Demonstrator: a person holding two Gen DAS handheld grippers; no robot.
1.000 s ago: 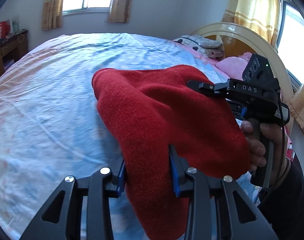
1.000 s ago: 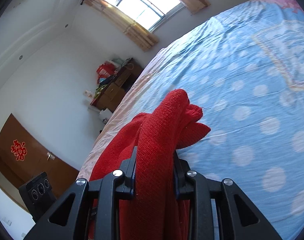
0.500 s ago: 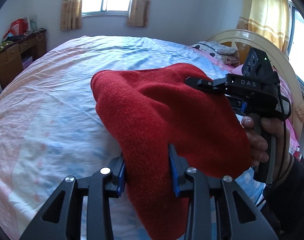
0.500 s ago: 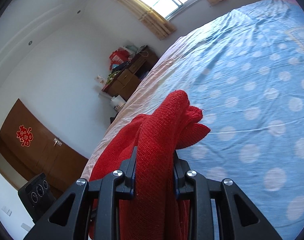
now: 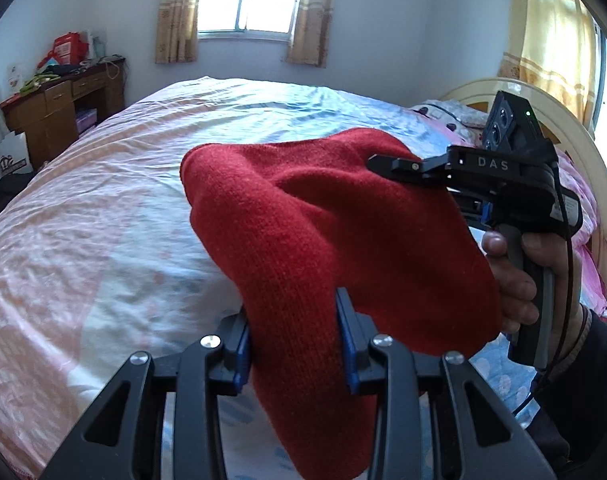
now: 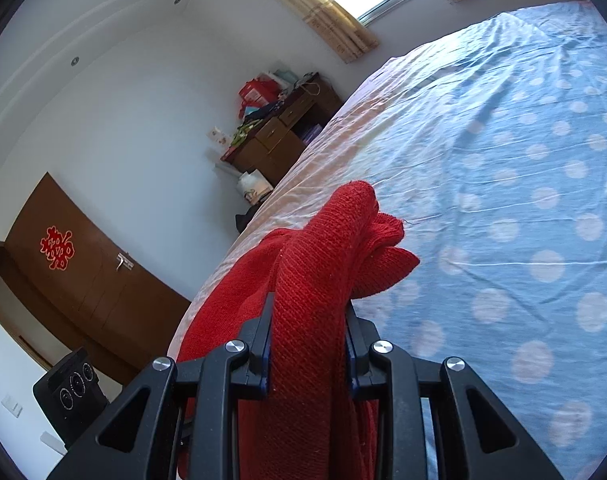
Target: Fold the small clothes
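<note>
The red knitted garment [image 5: 335, 240] is held above the bed [image 5: 103, 216], stretched between the left claw [image 5: 293, 344] and right claw [image 6: 308, 344], both clenched on it

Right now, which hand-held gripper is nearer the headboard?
Right. The right hand-held gripper is shut on the red knit garment on the side toward the headboard; the left hand-held gripper clamps the garment's other end, farther from it.
</note>
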